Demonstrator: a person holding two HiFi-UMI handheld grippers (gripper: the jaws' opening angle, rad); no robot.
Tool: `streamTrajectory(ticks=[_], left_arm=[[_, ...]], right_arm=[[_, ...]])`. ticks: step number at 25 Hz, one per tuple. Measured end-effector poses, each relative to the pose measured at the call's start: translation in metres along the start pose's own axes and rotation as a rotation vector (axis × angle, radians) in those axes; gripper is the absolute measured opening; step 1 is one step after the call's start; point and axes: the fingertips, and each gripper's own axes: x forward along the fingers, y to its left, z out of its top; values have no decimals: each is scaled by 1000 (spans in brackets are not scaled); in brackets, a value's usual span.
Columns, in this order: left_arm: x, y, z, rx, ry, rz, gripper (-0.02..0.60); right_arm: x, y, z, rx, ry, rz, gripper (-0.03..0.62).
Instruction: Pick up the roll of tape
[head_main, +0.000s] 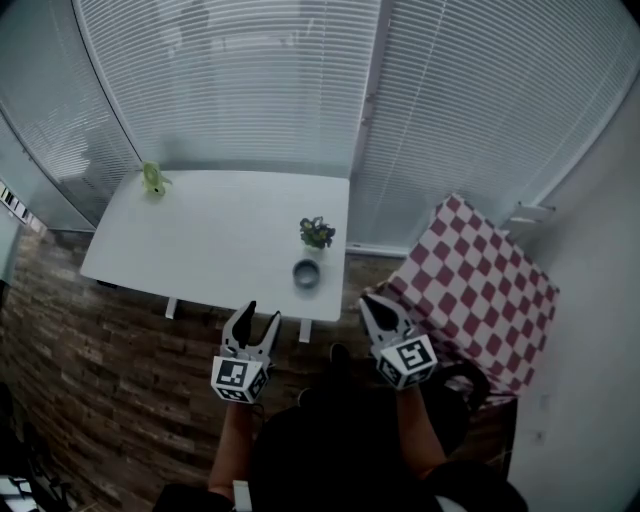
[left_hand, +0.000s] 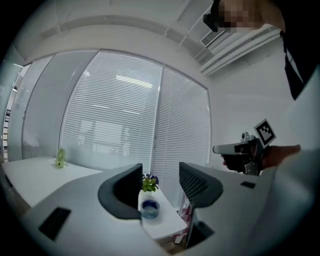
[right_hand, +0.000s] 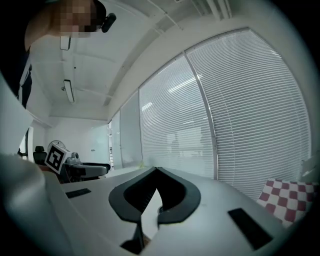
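The roll of tape (head_main: 306, 274), blue-grey, lies flat near the front right edge of the white table (head_main: 200, 240). Both grippers hover short of that edge, above the floor. My left gripper (head_main: 262, 314) is open and empty; in the left gripper view the tape (left_hand: 149, 208) shows low in the gap of that gripper (left_hand: 160, 187), still some way off. My right gripper (head_main: 368, 302) is to the right of the tape, its jaws shut with the tips meeting and nothing between them. In the right gripper view that gripper (right_hand: 156, 172) hides the tape.
A small potted plant (head_main: 317, 233) stands just behind the tape. A small green object (head_main: 153, 179) sits at the table's far left corner. A red-and-white checked seat (head_main: 480, 285) is to the right of the table. Window blinds (head_main: 300, 90) are behind. The floor (head_main: 90, 350) is wood-patterned.
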Motion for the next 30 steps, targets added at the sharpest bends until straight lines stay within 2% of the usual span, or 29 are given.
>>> streamTrajectory(ticks=[7,13,17,20,21,25,30], left_arm=[[34,13,-5,-3,15,12,229],[60,19,-41,28,137,15,229],[80,14,-72,37,223,-49,229],[97,5,-75,21,245,-113,229],[102,3,-77,31,255,-132,229],[127,2,-111,154,356,-187,229],[154,6,-147,221,464,-222,229]], right_arm=[[27,-20,14,-34,-3,16,8],[34,-30,8,-17,27,14,8],[36,-37,4,-19,45,0,8],[37,-37,0,6,43,15,8],[37,-38,-1,6,47,16,8],[37,-45,1,-18,59,-3,8],[39,-52,1,-22,57,-12,8]])
